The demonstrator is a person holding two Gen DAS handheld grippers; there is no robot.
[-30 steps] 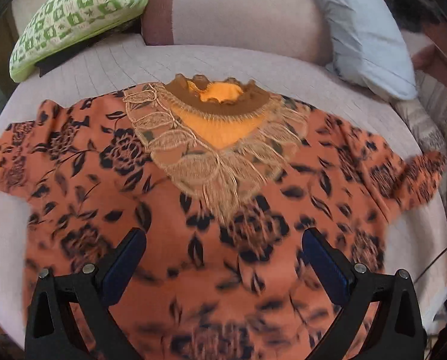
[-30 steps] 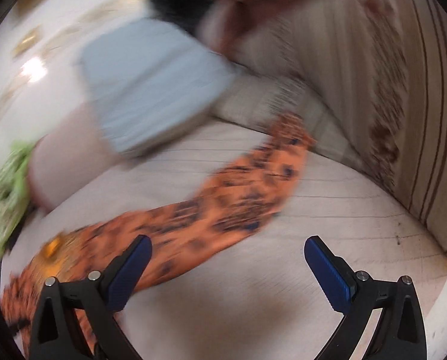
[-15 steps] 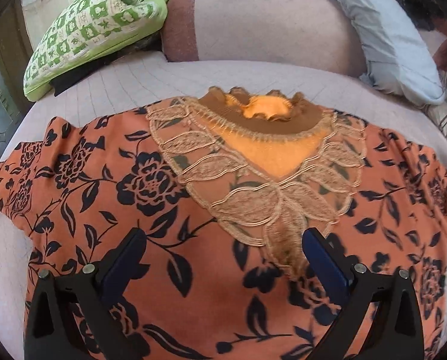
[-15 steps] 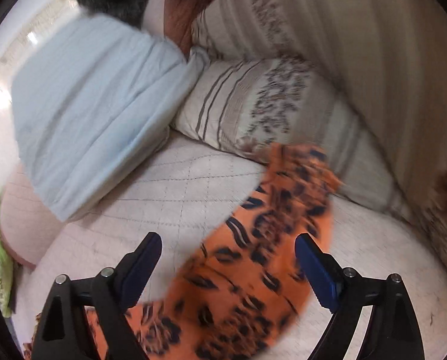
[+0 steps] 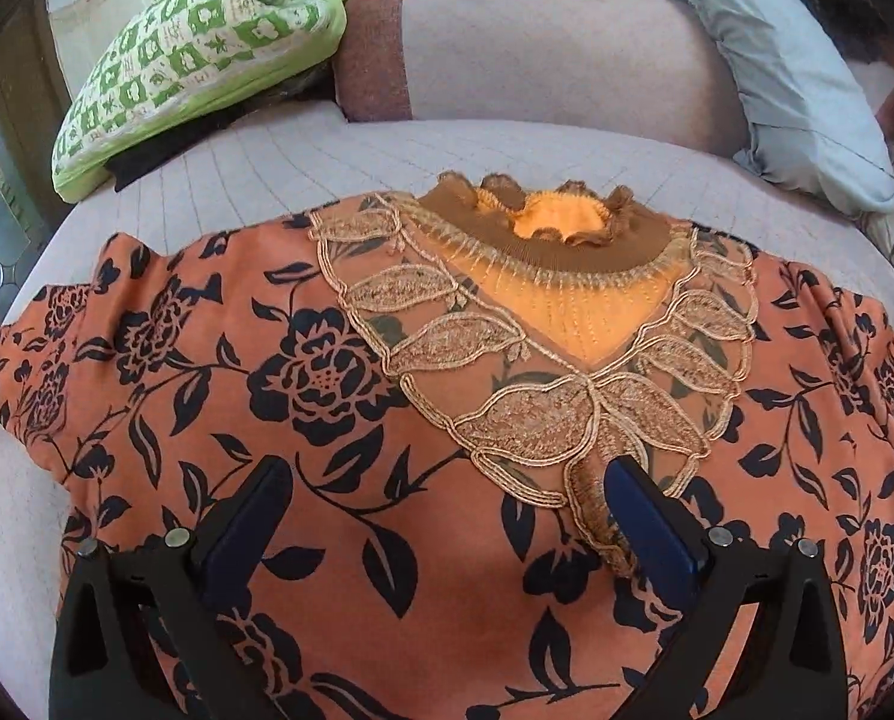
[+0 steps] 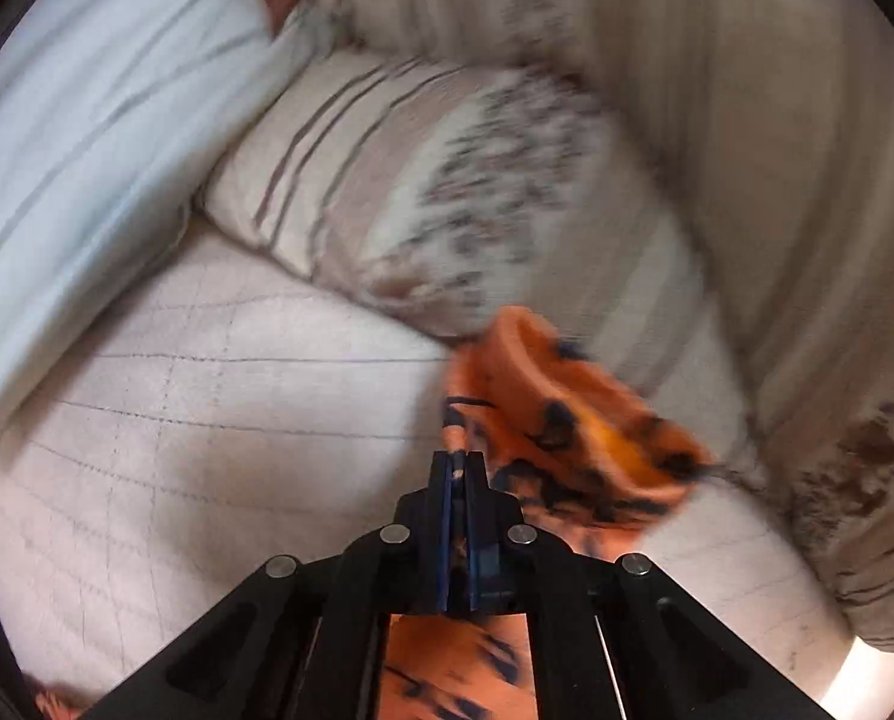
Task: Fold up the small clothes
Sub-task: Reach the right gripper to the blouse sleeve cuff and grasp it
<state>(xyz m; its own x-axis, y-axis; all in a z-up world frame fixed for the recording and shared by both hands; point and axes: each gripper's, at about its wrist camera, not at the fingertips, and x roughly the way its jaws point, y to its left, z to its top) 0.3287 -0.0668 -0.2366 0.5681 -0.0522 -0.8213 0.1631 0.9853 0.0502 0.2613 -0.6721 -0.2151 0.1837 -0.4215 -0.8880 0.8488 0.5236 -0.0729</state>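
An orange blouse with black flowers lies spread flat, front up, on the pale quilted bed. It has a gold lace collar and a brown ruffled neck. My left gripper is open and hovers low over the chest of the blouse, just below the lace. My right gripper is shut on the cuff of the blouse's right sleeve, which bunches up beyond the fingertips. The right view is blurred.
A green-and-white patterned pillow lies at the back left, a mauve bolster at the back middle, a light blue pillow at the back right. In the right wrist view a striped beige pillow sits close behind the sleeve.
My right gripper has moved in on the sleeve end and shut on it. My left gripper has moved forward and lower over the blouse, staying open.
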